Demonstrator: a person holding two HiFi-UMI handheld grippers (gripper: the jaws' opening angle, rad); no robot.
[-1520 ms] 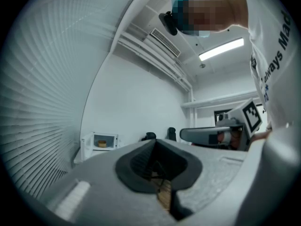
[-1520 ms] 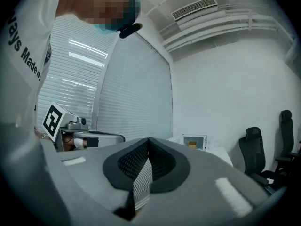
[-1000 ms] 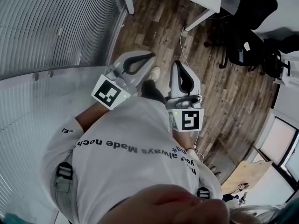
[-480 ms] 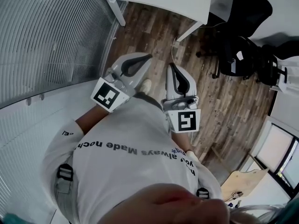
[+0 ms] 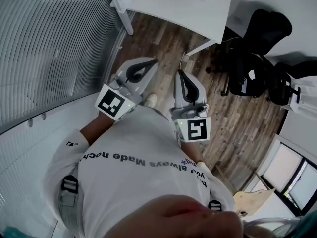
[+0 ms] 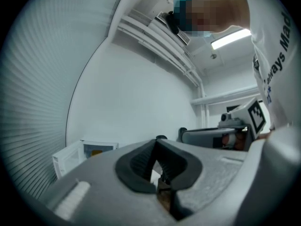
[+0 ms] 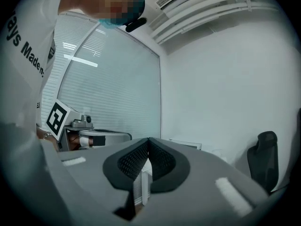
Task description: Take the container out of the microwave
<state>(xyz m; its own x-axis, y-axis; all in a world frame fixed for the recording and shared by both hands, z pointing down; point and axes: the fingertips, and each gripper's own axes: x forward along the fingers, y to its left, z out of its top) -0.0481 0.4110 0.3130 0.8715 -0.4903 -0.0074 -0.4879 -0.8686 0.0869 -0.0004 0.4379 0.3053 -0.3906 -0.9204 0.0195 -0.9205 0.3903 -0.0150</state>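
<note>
Both grippers are held level in front of the person's chest, side by side over the wood floor. My left gripper (image 5: 157, 60) has its jaws together with nothing in them, and so does my right gripper (image 5: 179, 72). A white microwave (image 6: 81, 155) stands far off at the lower left of the left gripper view, beyond the left gripper (image 6: 156, 140). A yellowish patch shows in its front; what it is I cannot tell. In the right gripper view a white box (image 7: 186, 145) lies past the right gripper (image 7: 148, 139). No container is clearly visible.
A white table (image 5: 168, 6) stands ahead at the top of the head view. Black office chairs (image 5: 257, 58) crowd the right side. A wall of ribbed blinds (image 5: 49, 43) runs along the left. Wood floor (image 5: 163, 46) lies between me and the table.
The white table has come further into view and closer, and the floor has slid toward me. Both grippers kept the same pose before the chest, jaws still together.
</note>
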